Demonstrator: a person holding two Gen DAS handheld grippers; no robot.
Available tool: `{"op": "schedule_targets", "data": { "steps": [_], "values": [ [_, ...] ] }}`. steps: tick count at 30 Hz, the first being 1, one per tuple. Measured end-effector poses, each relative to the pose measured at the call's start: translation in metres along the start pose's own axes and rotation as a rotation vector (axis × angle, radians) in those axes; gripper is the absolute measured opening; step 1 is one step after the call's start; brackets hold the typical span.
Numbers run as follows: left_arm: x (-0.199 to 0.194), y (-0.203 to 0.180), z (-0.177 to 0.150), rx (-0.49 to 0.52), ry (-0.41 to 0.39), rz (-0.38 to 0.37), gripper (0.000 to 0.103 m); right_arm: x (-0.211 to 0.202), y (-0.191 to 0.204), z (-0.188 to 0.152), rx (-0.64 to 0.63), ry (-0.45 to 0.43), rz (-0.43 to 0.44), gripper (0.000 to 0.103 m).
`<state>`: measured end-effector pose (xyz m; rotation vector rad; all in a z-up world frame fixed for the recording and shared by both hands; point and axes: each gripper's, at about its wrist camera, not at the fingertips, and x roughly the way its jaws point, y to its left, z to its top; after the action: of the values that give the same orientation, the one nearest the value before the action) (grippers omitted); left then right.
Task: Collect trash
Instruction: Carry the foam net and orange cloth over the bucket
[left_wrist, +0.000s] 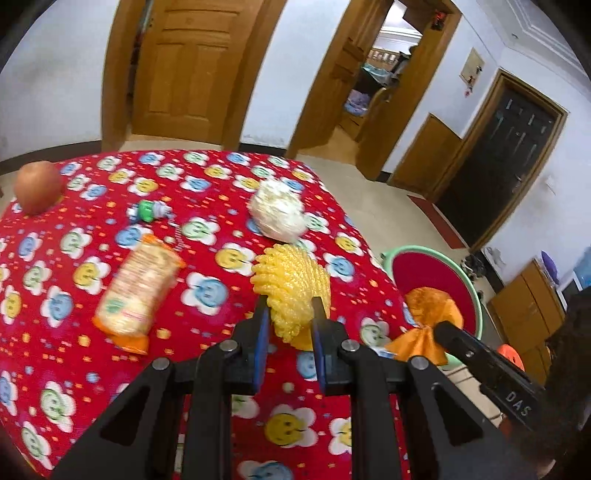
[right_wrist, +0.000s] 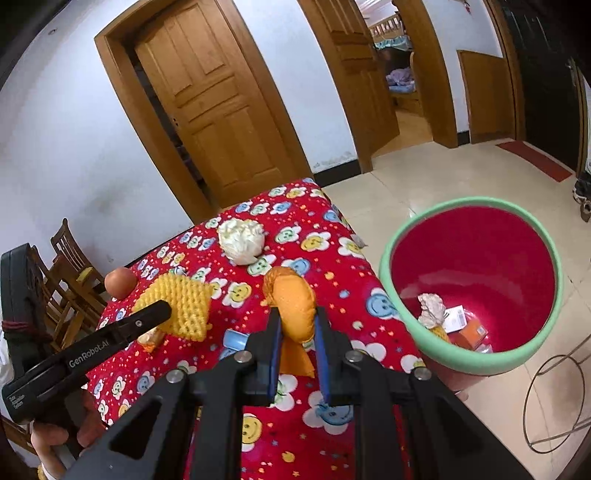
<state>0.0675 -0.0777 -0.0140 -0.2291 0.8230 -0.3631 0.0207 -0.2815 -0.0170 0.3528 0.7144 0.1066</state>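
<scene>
My left gripper (left_wrist: 290, 304) is shut on a yellow foam fruit net (left_wrist: 291, 284) and holds it above the red flowered tablecloth (left_wrist: 207, 332). The net also shows in the right wrist view (right_wrist: 181, 302). My right gripper (right_wrist: 297, 314) is shut on an orange snack wrapper (right_wrist: 293, 299), near the table's right edge; the wrapper also shows in the left wrist view (left_wrist: 430, 310). A red bin with a green rim (right_wrist: 476, 273) stands on the floor right of the table, with several scraps inside. A white crumpled wad (left_wrist: 279, 210) and an orange cracker pack (left_wrist: 138, 284) lie on the cloth.
An apple (left_wrist: 37, 186) sits at the table's far left corner. A small green and white object (left_wrist: 149, 211) lies near it. Wooden chairs (right_wrist: 70, 273) stand left of the table. A wire stand (right_wrist: 557, 402) is on the floor by the bin. Wooden doors line the far wall.
</scene>
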Motion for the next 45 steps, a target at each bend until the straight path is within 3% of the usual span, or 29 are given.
{"op": "schedule_targets", "data": {
  "steps": [4, 18, 28, 38, 45],
  "values": [
    [0.013, -0.01, -0.006, 0.007, 0.04, -0.022, 0.02, 0.003, -0.008, -0.002, 0.017, 0.003, 0.002, 0.018],
    [0.046, -0.013, -0.025, 0.023, 0.133, 0.06, 0.02, -0.01, -0.028, -0.002, 0.058, -0.024, 0.004, 0.018],
    [0.041, -0.016, -0.022, 0.023, 0.115, 0.057, 0.02, -0.036, -0.041, 0.005, 0.082, -0.089, -0.007, 0.018],
    [0.005, -0.019, -0.001, 0.008, 0.018, 0.04, 0.02, -0.044, -0.054, 0.01, 0.109, -0.117, -0.017, 0.018],
    [-0.01, -0.042, 0.015, 0.052, -0.023, 0.003, 0.02, -0.048, -0.065, 0.012, 0.13, -0.129, -0.022, 0.018]
  ]
}}
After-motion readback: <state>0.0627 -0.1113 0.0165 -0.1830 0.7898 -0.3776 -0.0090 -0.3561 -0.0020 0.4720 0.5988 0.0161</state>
